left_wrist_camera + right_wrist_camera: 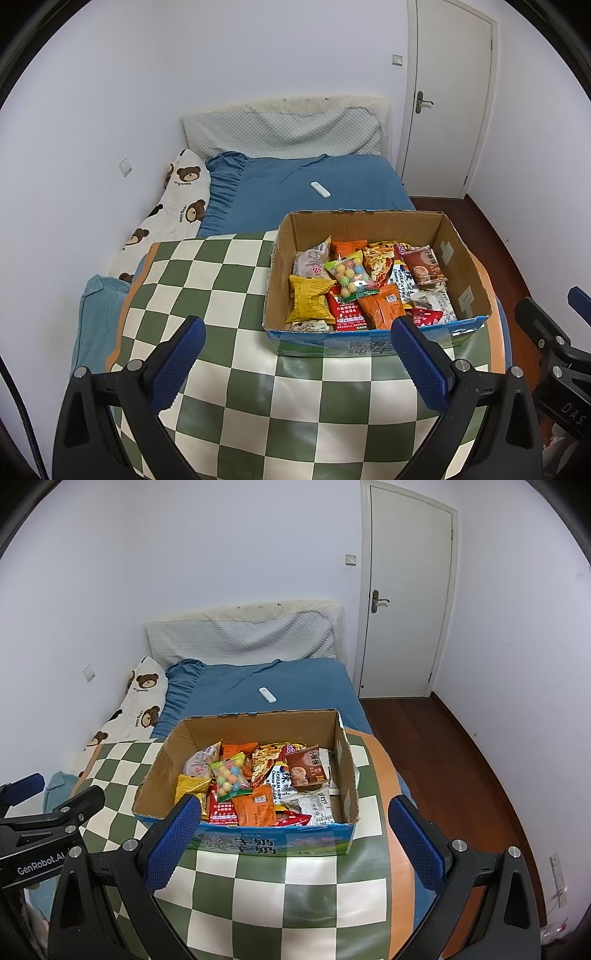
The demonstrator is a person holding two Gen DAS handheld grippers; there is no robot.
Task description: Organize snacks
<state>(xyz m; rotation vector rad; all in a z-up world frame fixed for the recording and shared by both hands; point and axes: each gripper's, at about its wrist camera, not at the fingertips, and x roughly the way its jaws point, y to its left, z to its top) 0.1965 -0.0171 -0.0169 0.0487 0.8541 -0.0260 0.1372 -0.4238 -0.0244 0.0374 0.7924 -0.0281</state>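
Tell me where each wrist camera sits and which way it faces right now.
Left wrist: above the checkered cloth, left of the snack box, facing the bed; its own open left gripper shows, with the right gripper at the frame's right edge.
Right wrist: nearly square to the box, same heading; its open right gripper shows.
Shared: box, candy bag, white remote, door.

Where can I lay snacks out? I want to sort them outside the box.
The checkered cloth is bare left of the cardboard box, up to its orange edge, and in front of the box, nearer the left gripper and right gripper, both open. The box is crowded with snack packets. Only a narrow strip lies to its right.
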